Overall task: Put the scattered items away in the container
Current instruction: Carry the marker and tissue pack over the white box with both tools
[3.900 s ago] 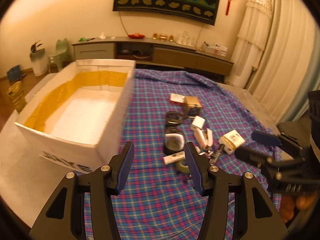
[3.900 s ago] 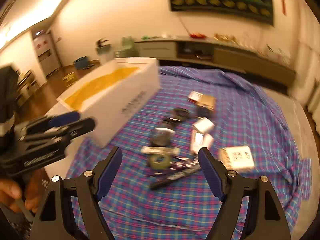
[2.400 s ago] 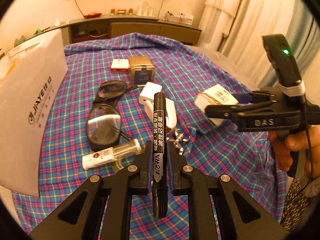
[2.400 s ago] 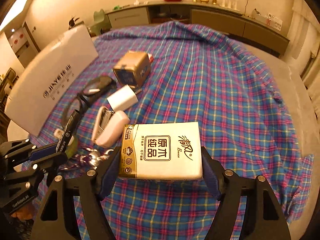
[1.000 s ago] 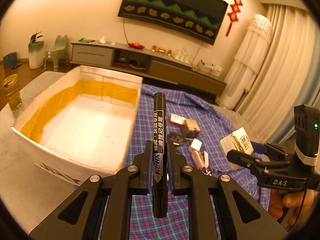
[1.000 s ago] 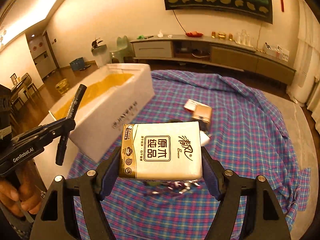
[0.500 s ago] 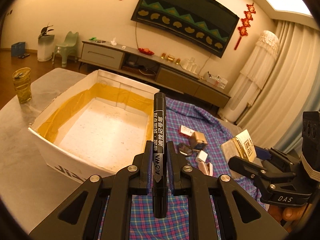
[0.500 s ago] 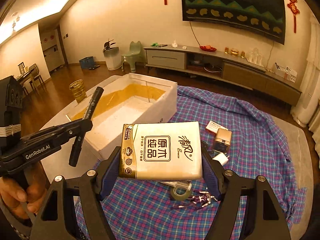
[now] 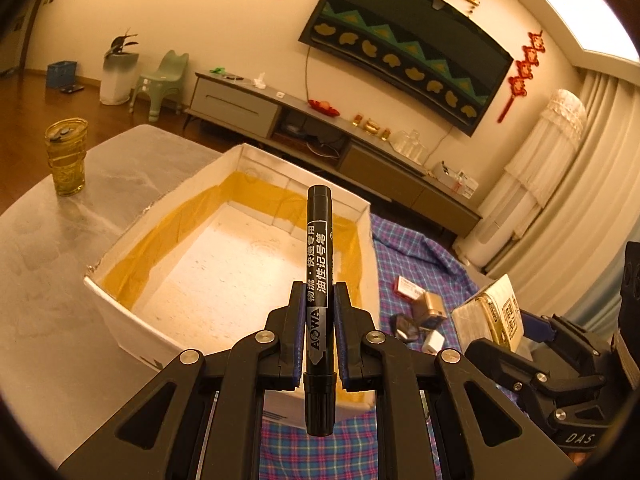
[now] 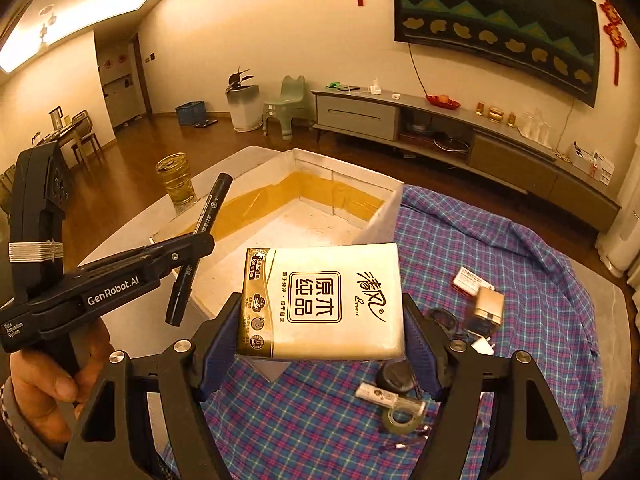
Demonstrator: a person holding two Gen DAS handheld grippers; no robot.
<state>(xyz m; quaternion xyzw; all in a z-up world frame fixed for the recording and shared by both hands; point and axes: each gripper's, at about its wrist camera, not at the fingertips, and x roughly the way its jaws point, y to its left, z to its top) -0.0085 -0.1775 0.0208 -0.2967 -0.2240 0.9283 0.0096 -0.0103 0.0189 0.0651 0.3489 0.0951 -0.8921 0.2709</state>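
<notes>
My left gripper is shut on a black marker and holds it above the near edge of the white box with yellow-taped inner walls. The box looks empty inside. My right gripper is shut on a tissue pack and holds it above the box's near right corner. The left gripper with the marker shows at the left of the right wrist view. The right gripper and tissue pack show at the right of the left wrist view.
Loose items lie on the plaid cloth right of the box: a small gold box, a red and white packet, glasses, a charger, a tape roll. A glass jar stands on the grey table left of the box.
Both grippers picked up their items from the cloth, rose and moved left toward the box. In the last second the box has come closer under both.
</notes>
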